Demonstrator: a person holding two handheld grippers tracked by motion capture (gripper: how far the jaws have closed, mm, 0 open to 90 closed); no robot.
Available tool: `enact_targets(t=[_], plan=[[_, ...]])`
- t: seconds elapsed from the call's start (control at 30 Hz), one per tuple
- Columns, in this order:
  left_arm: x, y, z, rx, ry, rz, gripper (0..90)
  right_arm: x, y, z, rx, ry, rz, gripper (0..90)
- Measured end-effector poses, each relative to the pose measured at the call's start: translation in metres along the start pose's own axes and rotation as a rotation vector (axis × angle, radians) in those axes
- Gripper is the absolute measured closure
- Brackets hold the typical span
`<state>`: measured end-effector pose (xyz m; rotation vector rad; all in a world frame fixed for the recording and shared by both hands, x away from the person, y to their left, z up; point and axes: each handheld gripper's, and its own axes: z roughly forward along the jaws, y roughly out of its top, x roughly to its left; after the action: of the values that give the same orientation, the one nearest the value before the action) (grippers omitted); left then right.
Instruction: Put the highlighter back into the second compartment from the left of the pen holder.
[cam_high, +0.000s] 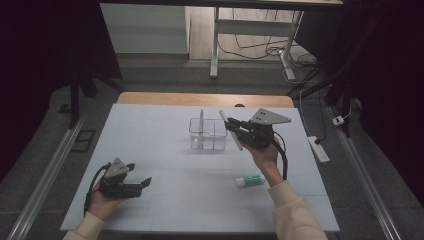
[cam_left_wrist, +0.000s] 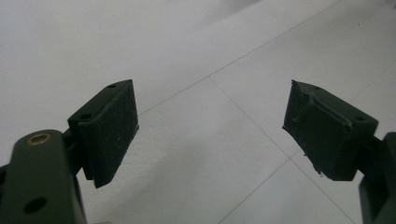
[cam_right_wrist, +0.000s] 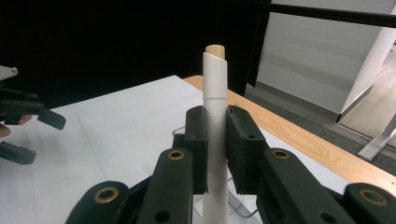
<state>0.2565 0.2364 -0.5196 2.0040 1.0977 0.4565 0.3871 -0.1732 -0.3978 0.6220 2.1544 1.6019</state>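
Pads of our right gripper (cam_right_wrist: 215, 149) clamp a white pen (cam_right_wrist: 215, 116), tilted, raised beside the clear organizer (cam_high: 207, 134). Our left gripper (cam_left_wrist: 212, 135) rests spread apart, holding nothing, low over the white counter (cam_high: 165, 150); a green-capped tube (cam_high: 249, 181) lies nearby.

Both claws matte black: left claw (cam_high: 142, 184), right claw (cam_high: 233, 126). Grey three-cornered plate on top of each, black cable trailing off the back. Brass-ringed holes in the linkage arms, flat rectangular pads (cam_left_wrist: 112, 130). Cream sleeves (cam_high: 295, 210).
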Motion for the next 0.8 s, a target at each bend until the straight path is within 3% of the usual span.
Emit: enact_targets(t=[0.8], plan=[[-0.001,0.001,0.0,0.0,-0.002,0.003,17.7,-0.003,0.021,0.022,-0.033,0.001,0.004,78.4]])
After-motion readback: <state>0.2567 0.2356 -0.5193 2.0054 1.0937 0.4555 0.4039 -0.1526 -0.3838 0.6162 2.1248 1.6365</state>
